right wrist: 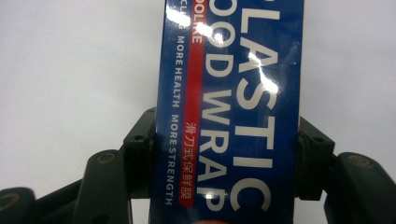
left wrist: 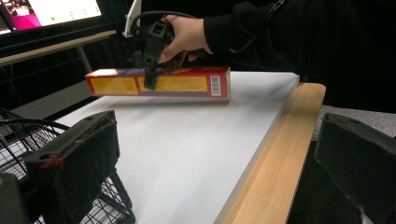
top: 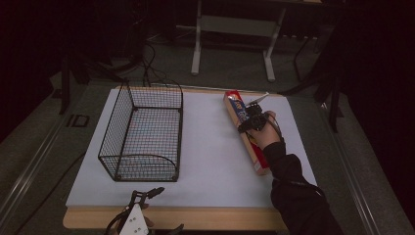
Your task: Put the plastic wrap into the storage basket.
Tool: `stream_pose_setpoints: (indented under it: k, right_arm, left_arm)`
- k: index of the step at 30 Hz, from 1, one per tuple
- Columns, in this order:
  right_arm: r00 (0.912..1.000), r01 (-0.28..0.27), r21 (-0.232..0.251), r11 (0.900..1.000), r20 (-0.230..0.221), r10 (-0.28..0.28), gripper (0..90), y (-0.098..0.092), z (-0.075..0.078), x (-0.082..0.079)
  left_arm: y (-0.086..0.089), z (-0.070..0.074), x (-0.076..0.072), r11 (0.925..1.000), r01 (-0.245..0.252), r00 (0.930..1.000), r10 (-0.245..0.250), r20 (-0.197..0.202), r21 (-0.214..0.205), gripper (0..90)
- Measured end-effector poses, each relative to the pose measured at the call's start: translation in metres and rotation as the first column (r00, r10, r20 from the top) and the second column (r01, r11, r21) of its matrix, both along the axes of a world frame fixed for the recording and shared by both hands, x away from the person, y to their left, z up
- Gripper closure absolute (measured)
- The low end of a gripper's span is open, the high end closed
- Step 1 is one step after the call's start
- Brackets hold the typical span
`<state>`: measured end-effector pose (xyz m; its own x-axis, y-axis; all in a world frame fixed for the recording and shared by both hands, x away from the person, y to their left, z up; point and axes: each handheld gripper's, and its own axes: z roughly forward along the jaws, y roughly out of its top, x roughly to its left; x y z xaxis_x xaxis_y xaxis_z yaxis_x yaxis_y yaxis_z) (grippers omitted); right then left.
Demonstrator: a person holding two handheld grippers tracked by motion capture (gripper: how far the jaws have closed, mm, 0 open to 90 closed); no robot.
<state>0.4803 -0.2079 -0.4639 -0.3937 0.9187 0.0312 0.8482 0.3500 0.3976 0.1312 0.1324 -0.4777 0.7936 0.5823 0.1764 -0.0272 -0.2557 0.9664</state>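
Two claws are seen. The left claw (top: 155, 192) is held wide apart at the near tabletop (top: 215, 161) edge, beside the wire basket (top: 142, 131). Farther off, the right claw (top: 252, 122) is clamped across the plastic wrap box (top: 246, 128), lying at the right side.

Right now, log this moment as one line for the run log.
right claw: closed across plastic wrap box on white mat | left claw: open, at near edge | wire basket: empty
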Motion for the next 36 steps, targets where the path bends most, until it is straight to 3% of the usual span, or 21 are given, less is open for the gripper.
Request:
stream_pose_setpoints:
  k: [13, 36]
  right_arm:
    - [0.9988, -0.001, 0.035, 0.9994, 0.049, 0.000, 39.5, 0.006, 0.033, -0.005]
    - [0.9875, -0.083, 0.040, 0.9957, 0.137, 0.077, 39.5, 0.061, 0.088, -0.017]
  left_arm:
    - [0.000, 0.000, 0.000, 1.0000, -0.003, 1.0000, 0.003, 0.003, 0.000, 0.4]
    - [0.001, 0.000, 0.000, 1.0000, -0.007, 1.0000, 0.007, 0.005, -0.002, 0.4]
